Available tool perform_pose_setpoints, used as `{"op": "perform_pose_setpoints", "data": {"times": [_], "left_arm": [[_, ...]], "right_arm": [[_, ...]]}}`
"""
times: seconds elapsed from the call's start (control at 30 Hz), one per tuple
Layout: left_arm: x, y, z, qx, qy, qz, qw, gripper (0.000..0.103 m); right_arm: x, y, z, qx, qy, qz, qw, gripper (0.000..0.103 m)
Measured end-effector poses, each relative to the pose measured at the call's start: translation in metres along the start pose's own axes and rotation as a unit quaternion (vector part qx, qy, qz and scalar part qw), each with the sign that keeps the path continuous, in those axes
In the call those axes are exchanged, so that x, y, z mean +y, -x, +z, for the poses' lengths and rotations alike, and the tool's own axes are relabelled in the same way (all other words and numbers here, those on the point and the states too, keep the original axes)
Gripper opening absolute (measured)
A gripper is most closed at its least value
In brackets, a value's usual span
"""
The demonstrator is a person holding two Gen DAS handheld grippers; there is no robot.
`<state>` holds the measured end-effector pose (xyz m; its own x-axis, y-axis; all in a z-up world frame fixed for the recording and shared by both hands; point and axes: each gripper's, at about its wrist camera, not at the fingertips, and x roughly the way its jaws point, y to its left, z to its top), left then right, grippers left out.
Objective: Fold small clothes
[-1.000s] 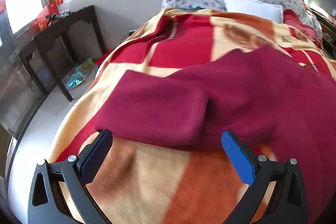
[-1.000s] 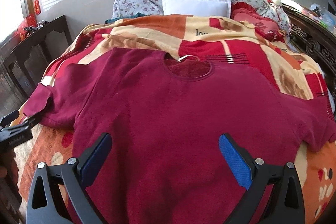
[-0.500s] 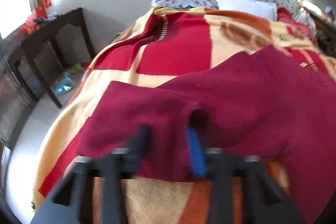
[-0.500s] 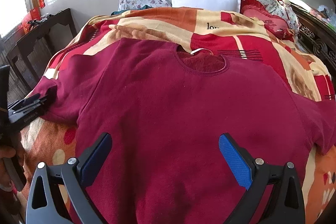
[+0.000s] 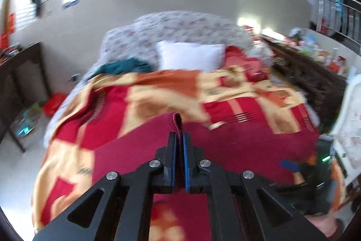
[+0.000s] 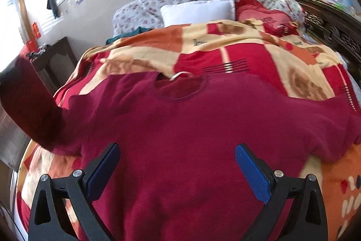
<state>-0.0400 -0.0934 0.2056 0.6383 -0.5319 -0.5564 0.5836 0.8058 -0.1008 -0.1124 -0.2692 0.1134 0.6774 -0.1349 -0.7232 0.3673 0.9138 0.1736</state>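
Lifted sleeve (image 6: 33, 110) blocks left; pillow (image 6: 198, 9) far behind.

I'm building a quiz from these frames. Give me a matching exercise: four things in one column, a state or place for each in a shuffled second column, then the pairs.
1. left gripper
2. right gripper
3. sleeve
4. pillow

A. lifted off the blanket
B. open above the shirt
C. white, at the head of the bed
D. shut on cloth

Pairs: 1-D, 2-B, 3-A, 4-C
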Motion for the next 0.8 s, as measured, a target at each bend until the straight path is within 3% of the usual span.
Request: {"op": "perform_pose_setpoints", "data": {"times": [0.13,0.27,0.4,0.53,0.63,0.7,0.8], "left_arm": [[-0.067,-0.025,0.009,0.004,-0.035,-0.044,0.9984,0.005],[-0.123,-0.074,-0.007,0.039,-0.038,-0.094,0.9941,0.005],[-0.154,-0.124,-0.036,0.078,-0.040,-0.111,0.9899,0.005],[-0.160,-0.159,-0.064,0.127,-0.041,-0.121,0.9836,0.007],[-0.149,-0.143,-0.067,0.116,-0.050,-0.105,0.9864,0.033],[-0.133,-0.115,-0.061,0.082,-0.055,-0.094,0.9907,0.059],[-0.103,-0.072,-0.054,0.028,-0.080,-0.055,0.9949,0.074]], "right_arm": [[-0.035,0.008,0.003,-0.007,-0.013,-0.021,1.000,0.103],[-0.078,0.012,0.004,-0.006,-0.048,-0.037,0.998,0.103],[-0.121,0.014,0.001,-0.002,-0.105,-0.042,0.994,0.103],[-0.127,0.015,0.001,0.004,-0.112,-0.026,0.993,0.103],[-0.117,0.013,0.003,0.004,-0.091,-0.021,0.996,0.103],[-0.108,0.007,0.004,0.013,-0.077,-0.009,0.997,0.103],[-0.092,-0.006,0.005,0.028,-0.050,-0.007,0.998,0.103]]}}
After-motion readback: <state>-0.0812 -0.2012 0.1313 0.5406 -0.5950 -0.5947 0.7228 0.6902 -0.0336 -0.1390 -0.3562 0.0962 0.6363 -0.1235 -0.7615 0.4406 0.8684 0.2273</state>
